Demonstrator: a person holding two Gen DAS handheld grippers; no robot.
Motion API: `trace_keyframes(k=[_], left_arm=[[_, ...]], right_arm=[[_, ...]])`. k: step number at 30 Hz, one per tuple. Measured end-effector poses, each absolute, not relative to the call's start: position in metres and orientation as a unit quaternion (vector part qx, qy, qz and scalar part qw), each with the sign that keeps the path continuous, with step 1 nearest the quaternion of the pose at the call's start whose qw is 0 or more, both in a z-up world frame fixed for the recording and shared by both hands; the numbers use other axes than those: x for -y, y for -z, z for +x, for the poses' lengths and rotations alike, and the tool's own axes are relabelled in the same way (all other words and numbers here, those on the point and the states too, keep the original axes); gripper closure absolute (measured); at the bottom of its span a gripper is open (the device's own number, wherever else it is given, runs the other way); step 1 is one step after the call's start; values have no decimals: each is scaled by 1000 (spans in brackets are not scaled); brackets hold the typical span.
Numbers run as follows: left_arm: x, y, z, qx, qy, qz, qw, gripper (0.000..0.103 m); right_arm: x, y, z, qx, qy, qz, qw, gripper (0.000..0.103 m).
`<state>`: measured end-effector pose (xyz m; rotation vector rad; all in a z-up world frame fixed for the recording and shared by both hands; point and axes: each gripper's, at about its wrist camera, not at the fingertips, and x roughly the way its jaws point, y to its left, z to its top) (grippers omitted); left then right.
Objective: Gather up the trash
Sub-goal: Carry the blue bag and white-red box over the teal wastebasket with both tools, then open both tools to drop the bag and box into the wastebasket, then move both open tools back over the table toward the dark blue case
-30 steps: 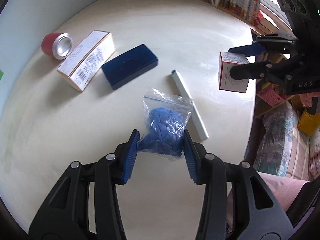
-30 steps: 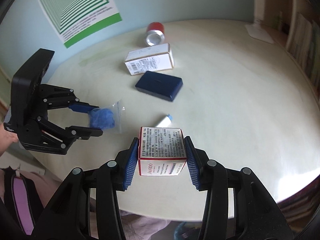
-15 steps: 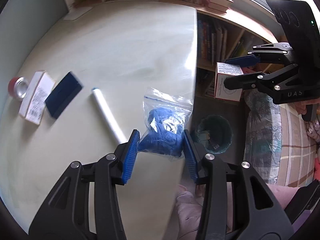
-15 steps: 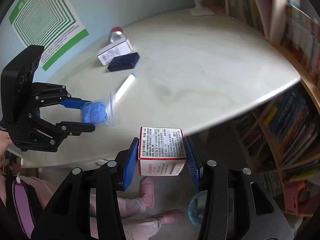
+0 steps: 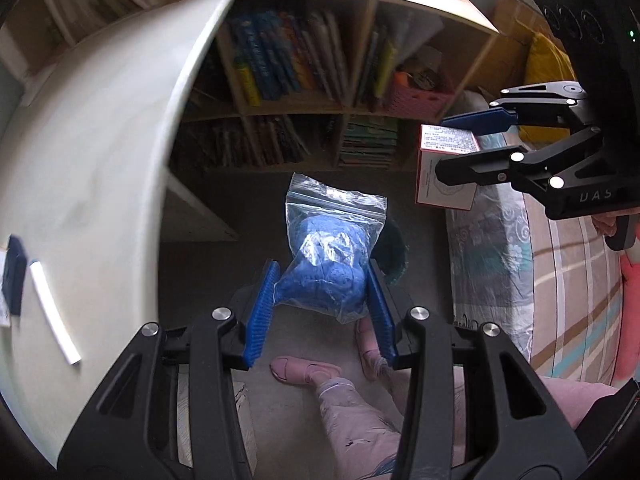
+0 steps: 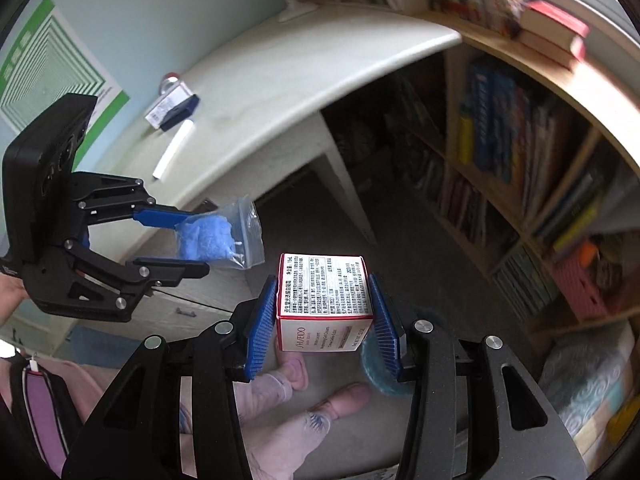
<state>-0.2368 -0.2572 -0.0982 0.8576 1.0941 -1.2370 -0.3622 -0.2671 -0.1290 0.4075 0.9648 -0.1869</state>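
On the desk [image 6: 280, 80], a white tube [image 6: 174, 149], dark case [image 6: 180, 114], carton and red can [image 6: 170, 79] remained uncollected. The left gripper [image 5: 322, 308] clamped a zip bag of blue cloth [image 5: 328, 256]; the right gripper [image 6: 324, 320] clamped a cosmetics box [image 6: 324, 300]. The teal bin [image 6: 378, 364] showed only as slivers behind each item.
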Motion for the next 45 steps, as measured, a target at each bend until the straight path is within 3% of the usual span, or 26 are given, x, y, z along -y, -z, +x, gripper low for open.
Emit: trace_keyframes(k=[13, 25, 26, 28, 29, 31, 45], left_arm=[[315, 164, -312, -482, 564, 433, 512, 62], [338, 198, -331, -489, 562, 457, 486, 62], [339, 201, -333, -485, 562, 462, 486, 61], [343, 207, -335, -484, 555, 468, 488, 40], [344, 209, -335, -483, 556, 466, 490, 29], [346, 211, -333, -483, 551, 469, 492, 28], [348, 210, -321, -487, 549, 472, 488, 28]], right_arm=[[297, 182, -449, -448, 163, 298, 827, 57], [312, 219, -462, -440, 176, 354, 806, 56], [314, 222, -463, -441, 178, 358, 803, 55], [320, 227, -463, -439, 179, 373, 798, 53], [322, 228, -464, -440, 188, 375, 794, 46], [327, 229, -467, -434, 202, 380, 792, 40], [338, 230, -476, -430, 204, 394, 786, 40]])
